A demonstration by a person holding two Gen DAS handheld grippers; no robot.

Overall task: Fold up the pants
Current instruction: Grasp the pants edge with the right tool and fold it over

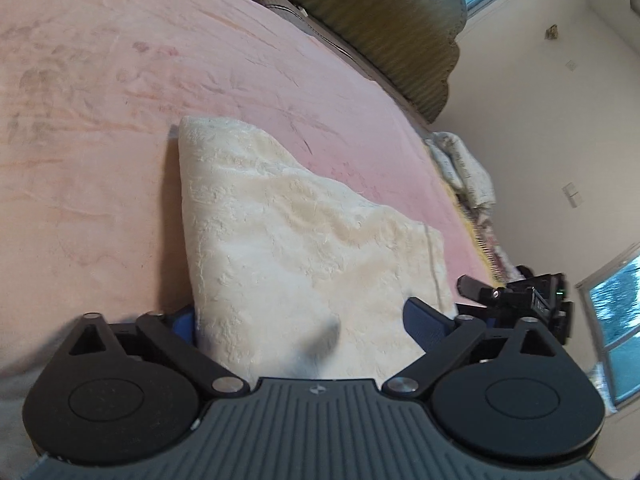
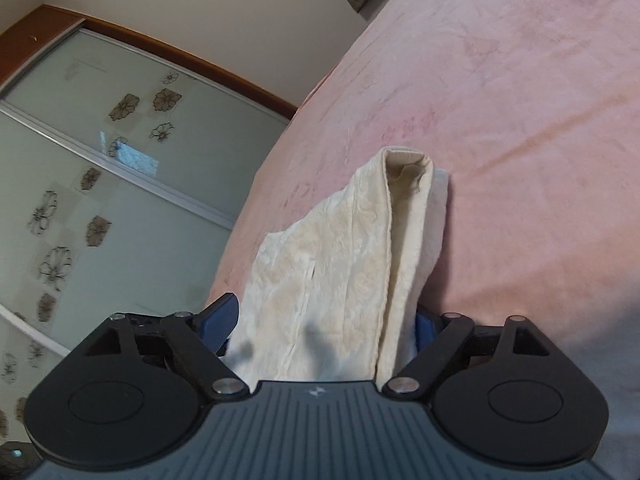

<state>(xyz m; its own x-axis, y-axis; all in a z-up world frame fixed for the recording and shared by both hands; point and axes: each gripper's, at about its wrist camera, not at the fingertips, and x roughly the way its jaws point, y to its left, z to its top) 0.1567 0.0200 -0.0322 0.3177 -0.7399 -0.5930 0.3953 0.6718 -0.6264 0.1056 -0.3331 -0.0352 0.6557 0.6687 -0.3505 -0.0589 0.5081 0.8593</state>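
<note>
Bedroom, pale walls, windows [image 1: 616, 320] at the right of my left view, and a sliding wardrobe door [image 2: 120, 184] of frosted glass with flower prints and a wood frame in my right view. The working surface is a bed [image 1: 100, 140] under a pink plush blanket with a faint floral print; a quilted olive headboard [image 1: 380, 28] runs along its far edge, and a crumpled pale bundle [image 1: 464, 168] sits near the bed's right edge, too blurred to identify.

The pants [image 1: 288, 240] lie on the bed, cream, fuzzy and crinkled, folded into a long wedge. The long axis runs away from both cameras, the narrow end pointing toward the headboard. My right view shows stacked layers with a smooth seam edge and an open fold at the far end [image 2: 408, 168]. The near end is cut off under both gripper bodies.

My left gripper [image 1: 304, 324] is spread wide, the fabric between its blue pads [image 1: 424, 320]; I can't tell whether they touch it. My right gripper [image 2: 320, 332] is likewise spread around the cloth, with its right pad mostly hidden behind fabric. The right gripper also shows at the right edge of my left view, blurred.
</note>
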